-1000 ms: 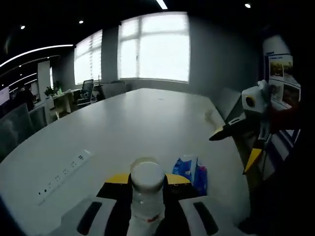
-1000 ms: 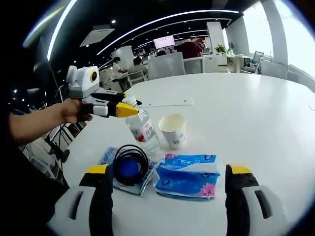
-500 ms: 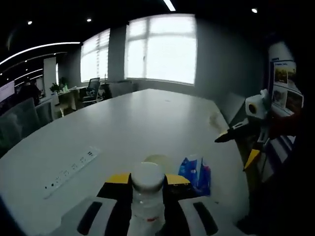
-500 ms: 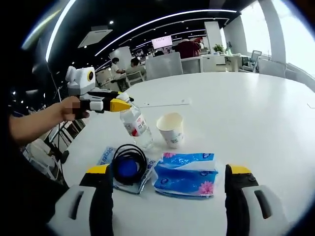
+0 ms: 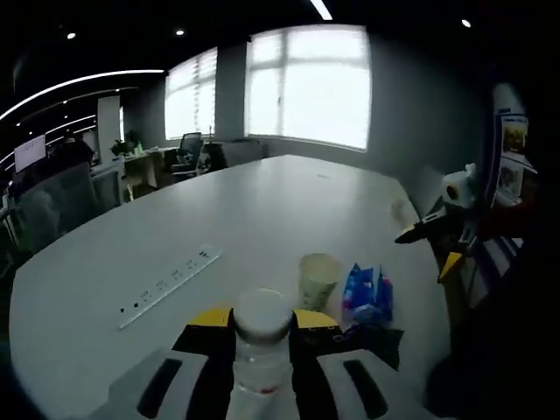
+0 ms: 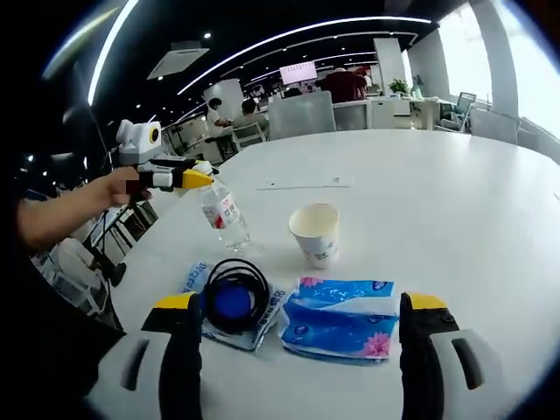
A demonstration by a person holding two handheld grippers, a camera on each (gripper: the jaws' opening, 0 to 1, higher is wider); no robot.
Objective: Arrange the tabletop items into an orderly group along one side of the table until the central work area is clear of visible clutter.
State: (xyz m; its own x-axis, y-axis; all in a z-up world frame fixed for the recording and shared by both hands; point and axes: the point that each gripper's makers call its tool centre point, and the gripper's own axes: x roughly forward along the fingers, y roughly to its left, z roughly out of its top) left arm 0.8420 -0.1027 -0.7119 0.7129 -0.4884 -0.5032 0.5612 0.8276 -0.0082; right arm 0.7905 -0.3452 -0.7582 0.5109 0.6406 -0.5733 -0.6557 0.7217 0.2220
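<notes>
So the left claw (image 6: 203, 178) is clamped around the neck of a clear plastic water bottle (image 6: 220, 217), white cap poking up between the jaws. The bottle hangs tilted with its base at or just above the white bench (image 6: 455, 210); can't tell if it's touching.

Right claw (image 6: 297, 337) is spread wide with nothing in it. Right between its jaws is a soft blue tissue pack (image 6: 341, 315), crinkly plastic wrap, a bit squashed. Just left of that is a coil of black cable (image 6: 233, 293) on top of a flat blue packet (image 6: 203, 284). Beyond the tissues stands a paper cup (image 6: 316, 233), upright, tapered, looks empty.

Main worry, I'd guess: the bottle is smooth and held only near the cap, so it could swing or slip out if moved quickly, and it's near enough to the cup to tip it. The cable may also slide off its packet if nudged.
</notes>
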